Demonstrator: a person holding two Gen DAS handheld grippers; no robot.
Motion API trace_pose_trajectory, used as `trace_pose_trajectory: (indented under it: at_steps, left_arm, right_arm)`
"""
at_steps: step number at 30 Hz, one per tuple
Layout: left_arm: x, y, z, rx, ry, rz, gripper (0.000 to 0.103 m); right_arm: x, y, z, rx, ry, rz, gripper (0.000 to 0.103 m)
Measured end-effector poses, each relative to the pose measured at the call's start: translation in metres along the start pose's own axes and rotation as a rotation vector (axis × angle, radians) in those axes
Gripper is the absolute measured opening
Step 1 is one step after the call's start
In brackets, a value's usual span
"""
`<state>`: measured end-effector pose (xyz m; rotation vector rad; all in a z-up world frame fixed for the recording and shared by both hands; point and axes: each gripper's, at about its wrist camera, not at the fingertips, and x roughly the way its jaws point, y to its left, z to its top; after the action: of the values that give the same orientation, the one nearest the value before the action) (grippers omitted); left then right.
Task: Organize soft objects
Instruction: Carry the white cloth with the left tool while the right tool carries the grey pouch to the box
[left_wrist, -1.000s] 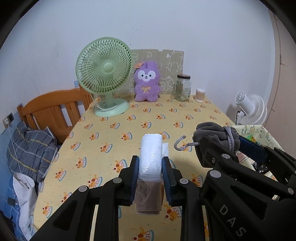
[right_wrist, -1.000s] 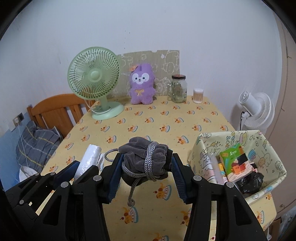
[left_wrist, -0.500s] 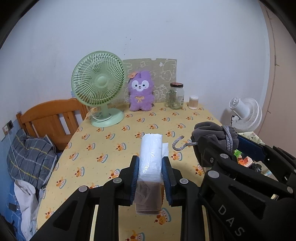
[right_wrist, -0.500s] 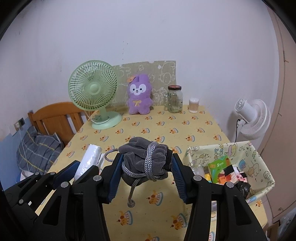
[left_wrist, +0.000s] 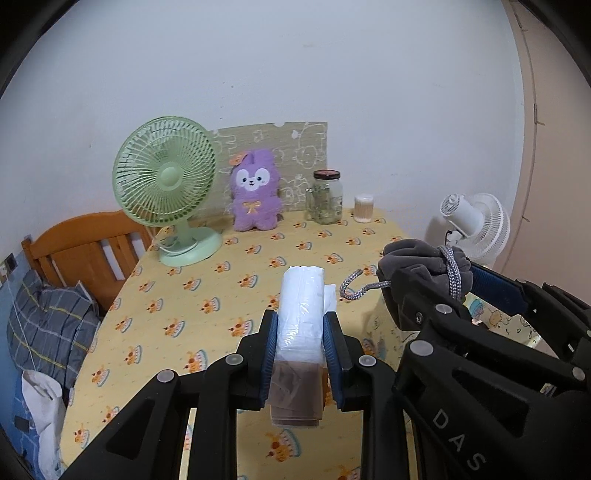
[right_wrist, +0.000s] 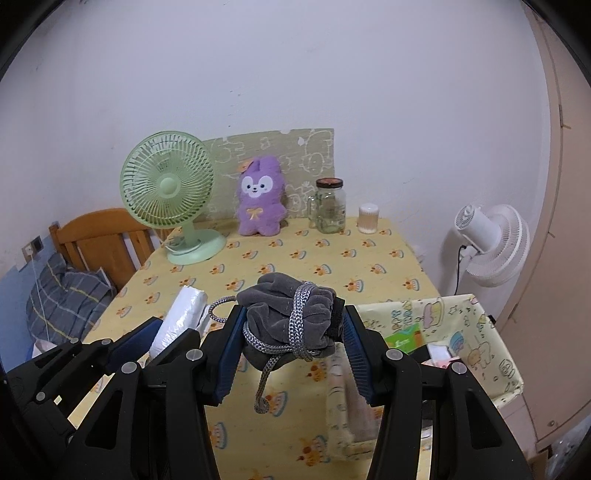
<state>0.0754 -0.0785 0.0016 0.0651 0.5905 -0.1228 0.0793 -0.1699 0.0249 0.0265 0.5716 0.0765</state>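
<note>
A table (left_wrist: 229, 295) covered in a yellow cloth printed with small orange cakes fills the middle of both views, pushed up against a plain pale wall. Along its far edge stand a green desk fan (left_wrist: 166, 188), a purple plush rabbit (left_wrist: 255, 195) leaning on a beige patterned board (left_wrist: 295, 147), a glass jar (left_wrist: 327, 197) with a dark lid, and a small tub of cotton swabs (left_wrist: 364, 208). To the left of the table sits a wooden chair (left_wrist: 85, 243) with a grey plaid cloth (left_wrist: 48, 328) heaped beside it; to the right a white fan (right_wrist: 487, 243) stands near the wall. A fabric basket (right_wrist: 491, 350) with cartoon prints sits at the table's near right corner, with a green packet and other items inside. The left gripper (left_wrist: 301, 347) is clamped narrowly on a white plastic-wrapped pack (left_wrist: 301, 306), held above the tabletop. The right gripper (right_wrist: 290, 332) squeezes a grey drawstring pouch (right_wrist: 280, 314) at medium width, its braided cord (right_wrist: 266, 376) dangling, just left of the basket.
</note>
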Motion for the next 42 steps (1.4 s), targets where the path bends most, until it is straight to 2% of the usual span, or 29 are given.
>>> trace_pose_trajectory:
  at_steps: [28, 34, 42]
  left_arm:
    - [0.026, -0.088, 0.016, 0.057, 0.003, -0.11, 0.024]
    - [0.035, -0.103, 0.016, 0.074, 0.019, -0.129, 0.024]
    - [0.051, -0.119, 0.014, 0.074, 0.055, -0.191, 0.024]
  right_arm:
    - [0.002, -0.092, 0.003, 0.034, -0.02, -0.117, 0.055]
    - [0.005, -0.108, 0.0, 0.051, -0.014, -0.136, 0.055]
    - [0.011, -0.129, -0.006, 0.095, -0.012, -0.154, 0.055]
